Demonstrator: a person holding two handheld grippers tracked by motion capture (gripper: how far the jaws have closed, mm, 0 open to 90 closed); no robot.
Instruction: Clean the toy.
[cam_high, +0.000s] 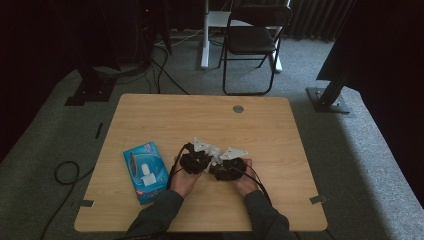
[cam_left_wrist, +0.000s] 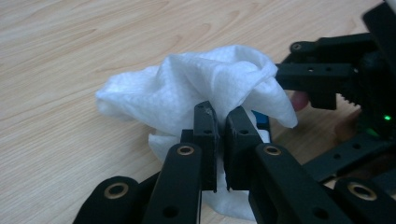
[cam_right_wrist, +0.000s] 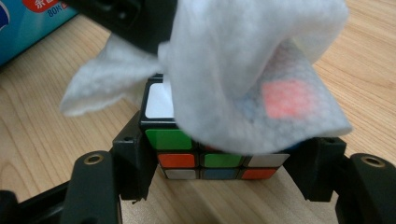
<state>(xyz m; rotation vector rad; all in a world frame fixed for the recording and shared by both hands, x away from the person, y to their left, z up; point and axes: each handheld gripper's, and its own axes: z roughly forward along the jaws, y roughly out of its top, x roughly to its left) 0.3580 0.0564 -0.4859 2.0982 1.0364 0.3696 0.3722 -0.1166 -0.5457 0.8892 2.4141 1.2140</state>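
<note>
At frame centre on the tabletop (cam_high: 150, 120), right hand-held gripper (cam_right_wrist: 219, 182) clamps the puzzle cube (cam_right_wrist: 205, 161) while left hand-held gripper (cam_left_wrist: 220, 122), pinched on the tissue (cam_left_wrist: 205, 88), wipes it; thin tissue may tear or slip free.

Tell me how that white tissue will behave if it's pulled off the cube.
The tissue is crumpled and draped, so probably floppy and very light. Thin enough that a red sticker shows through, it could tear. The cube, clamped in the right gripper, should stay put.
</note>
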